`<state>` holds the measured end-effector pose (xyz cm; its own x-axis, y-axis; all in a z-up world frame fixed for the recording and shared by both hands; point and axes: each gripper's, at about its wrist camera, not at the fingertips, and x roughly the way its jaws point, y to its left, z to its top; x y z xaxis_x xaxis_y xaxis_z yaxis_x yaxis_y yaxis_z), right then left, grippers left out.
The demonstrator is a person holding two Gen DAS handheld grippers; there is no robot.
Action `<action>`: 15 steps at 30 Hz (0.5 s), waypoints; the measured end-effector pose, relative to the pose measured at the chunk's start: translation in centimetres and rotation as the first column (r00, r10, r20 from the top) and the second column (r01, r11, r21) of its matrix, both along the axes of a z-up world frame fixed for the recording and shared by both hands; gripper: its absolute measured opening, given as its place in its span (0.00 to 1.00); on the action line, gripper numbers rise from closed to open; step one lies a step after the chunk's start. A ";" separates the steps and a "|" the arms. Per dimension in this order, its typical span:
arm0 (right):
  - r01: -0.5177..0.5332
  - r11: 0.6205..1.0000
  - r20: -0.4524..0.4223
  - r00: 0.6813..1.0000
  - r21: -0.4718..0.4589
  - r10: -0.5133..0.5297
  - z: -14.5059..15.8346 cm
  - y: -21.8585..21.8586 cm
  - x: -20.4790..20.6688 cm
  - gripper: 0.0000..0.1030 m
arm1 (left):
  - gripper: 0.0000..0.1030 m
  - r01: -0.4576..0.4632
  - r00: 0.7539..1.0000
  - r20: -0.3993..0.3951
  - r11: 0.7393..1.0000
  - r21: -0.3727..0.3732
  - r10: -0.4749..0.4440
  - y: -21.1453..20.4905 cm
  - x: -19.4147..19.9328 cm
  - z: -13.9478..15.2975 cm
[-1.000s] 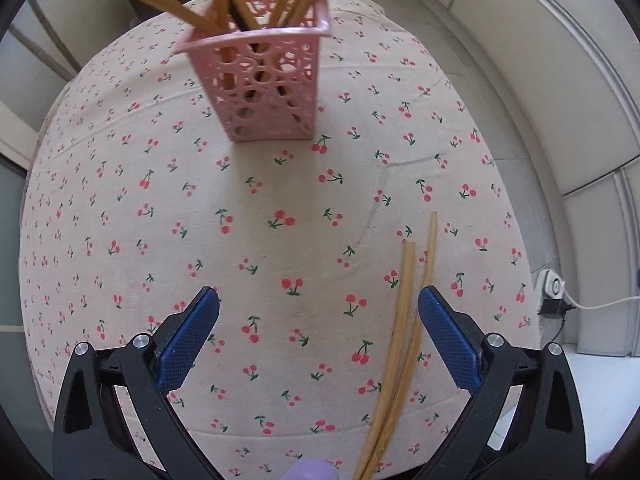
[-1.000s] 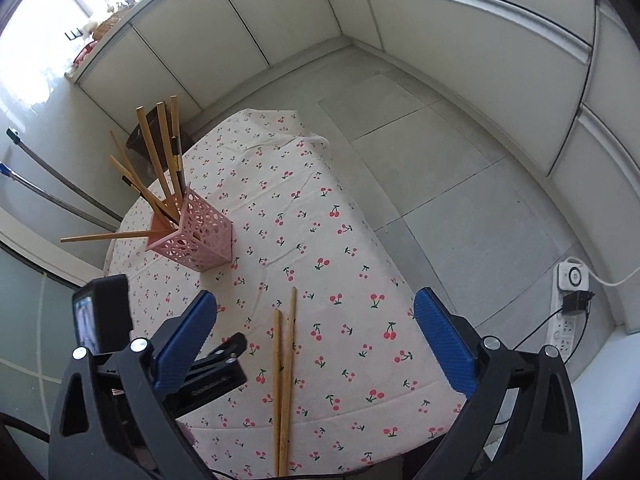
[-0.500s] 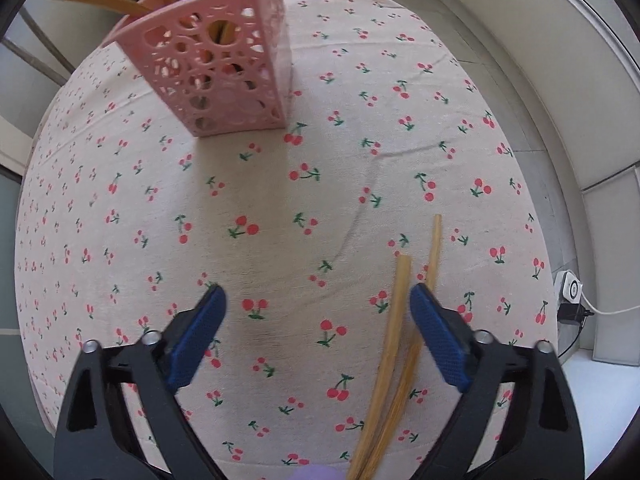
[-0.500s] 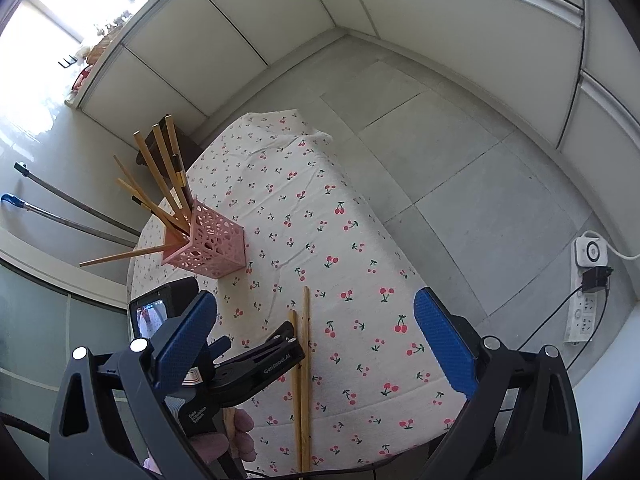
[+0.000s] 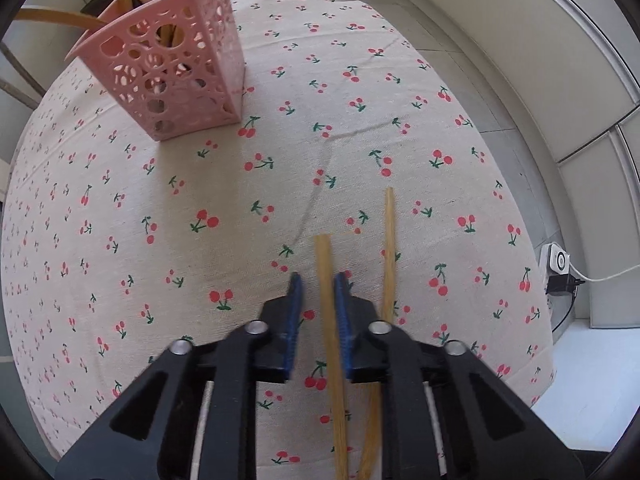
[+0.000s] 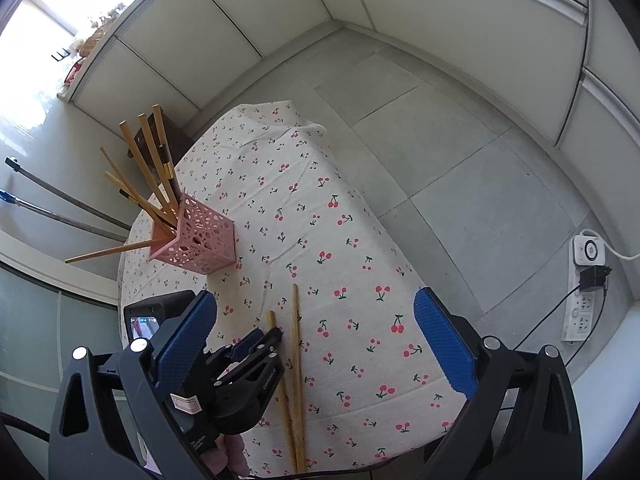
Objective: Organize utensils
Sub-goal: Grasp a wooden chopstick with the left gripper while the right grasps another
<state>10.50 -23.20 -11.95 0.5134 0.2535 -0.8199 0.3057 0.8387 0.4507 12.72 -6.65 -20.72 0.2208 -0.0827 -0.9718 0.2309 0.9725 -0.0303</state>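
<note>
Left gripper (image 5: 318, 312): the blue fingers (image 5: 294, 320) are drawn close on either side of the nearer chopstick (image 5: 326, 280), low and centre in the left wrist view. The right-hand pad appears to touch the stick; a narrow gap shows at the left-hand pad. Whether the grip is fully clenched cannot be told. In the right wrist view the same tool sits at lower left, over that stick (image 6: 276, 340).

Right gripper (image 6: 316, 340): fingers spread wide and released, grasping nothing, held above the tabletop (image 6: 360, 300).

Location of the work: two wooden chopsticks lie side by side on the cherry-print cloth in the lower middle of both views. The second chopstick (image 5: 388, 248) lies just beside the first, to its right, and reaches further up the frame. The pink perforated holder (image 5: 180, 68) stands at upper left of the left wrist view, well apart from the pair, with several chopsticks (image 6: 148, 168) already leaning in it.

Handling assessment: the stick is judged light, stiff and thin, with a smooth finish likely to slip or swivel between flat pads. The hold sits toward the far end, leaving most of the length hanging behind the fingers, so the stick may pivot when lifted. A firm, square clench is advised. The neighbouring stick is close enough to be nudged. The holder looks light and could shift if struck on insertion.
</note>
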 end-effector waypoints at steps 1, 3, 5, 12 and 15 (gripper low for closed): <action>0.000 1.000 -0.005 1.000 -0.004 0.000 -0.2 0.1 0.1 0.93 | 0.08 -0.003 1.000 -0.009 1.000 -0.022 0.003 0.8 -0.1 0.0; -0.001 1.000 -0.016 1.000 -0.002 0.000 -0.6 0.2 0.4 0.93 | 0.06 0.005 1.000 -0.021 0.999 -0.049 -0.006 2.1 -0.3 0.0; -0.004 1.000 -0.032 0.999 0.016 0.004 -1.2 0.5 0.8 0.93 | 0.06 -0.006 1.000 -0.021 0.999 -0.052 0.005 3.3 -0.6 0.1; -0.069 0.998 -0.134 0.989 0.011 0.069 -4.9 3.7 3.0 0.93 | 0.06 -0.126 0.991 0.041 0.987 -0.095 0.130 10.0 -0.6 3.9; -0.105 0.994 -0.166 0.981 -0.044 0.096 -6.7 5.8 4.1 0.93 | 0.06 -0.182 0.978 0.079 0.974 -0.137 0.194 13.1 -0.4 6.2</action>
